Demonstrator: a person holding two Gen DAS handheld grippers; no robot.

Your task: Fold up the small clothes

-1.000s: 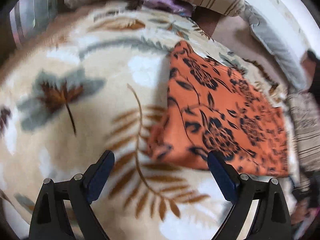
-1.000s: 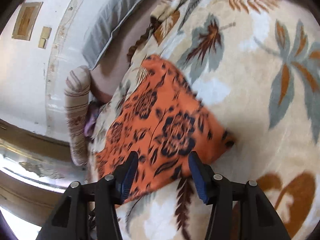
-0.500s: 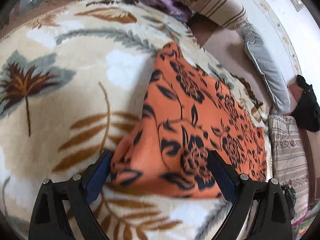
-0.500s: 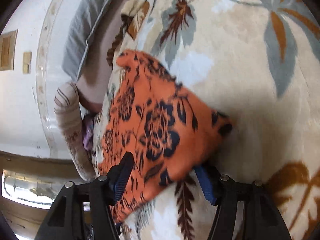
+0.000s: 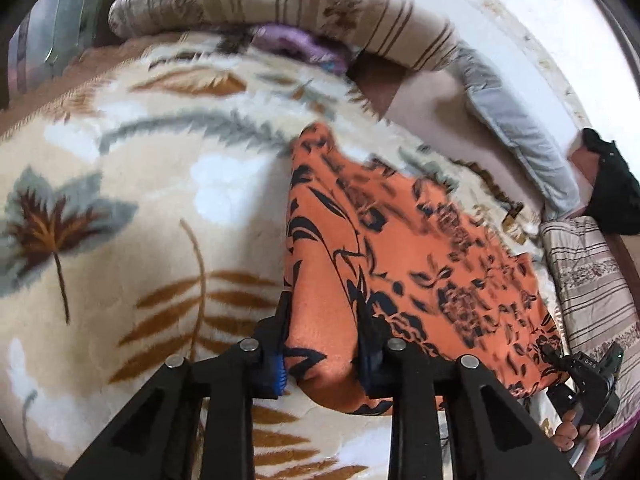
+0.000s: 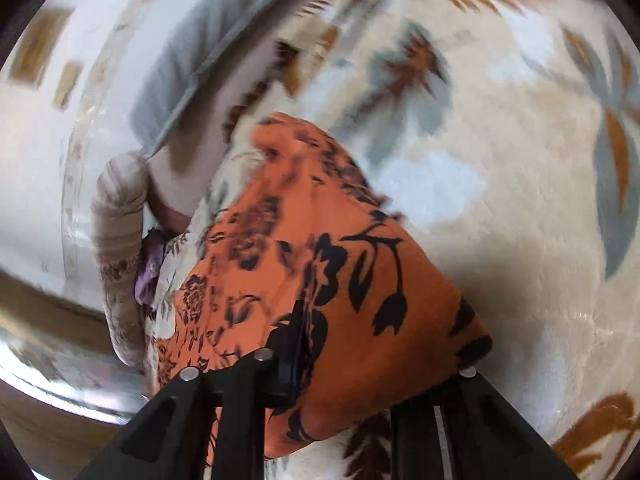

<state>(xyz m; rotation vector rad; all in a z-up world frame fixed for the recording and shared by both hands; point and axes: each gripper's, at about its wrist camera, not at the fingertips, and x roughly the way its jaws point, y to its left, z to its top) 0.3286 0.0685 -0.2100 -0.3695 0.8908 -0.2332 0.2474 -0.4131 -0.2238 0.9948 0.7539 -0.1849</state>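
Observation:
An orange cloth with a dark flower print [image 5: 420, 248] lies folded on a cream leaf-patterned blanket [image 5: 160, 200]. In the left wrist view my left gripper [image 5: 322, 320] is at the cloth's near left corner. Its jaws are closing, and a bunched fold of cloth is pinched between the pads. In the right wrist view my right gripper [image 6: 340, 344] is at the other near corner of the orange cloth [image 6: 320, 264]. Its jaws are closing on a raised bunch of fabric that drapes over and hides the right finger.
A striped bolster [image 5: 280, 0], a purple cloth [image 5: 296, 44] and a grey pillow [image 5: 516, 136] line the far edge by the white wall. A striped cushion [image 5: 592, 280] and a black item [image 5: 612, 184] lie to the right. A person's hand [image 5: 572, 432] shows at the lower right.
Both grippers moved onto the cloth's near corners and their jaws narrowed from wide apart to pinching the fabric. The cloth's near edge now bunches up between the fingers.

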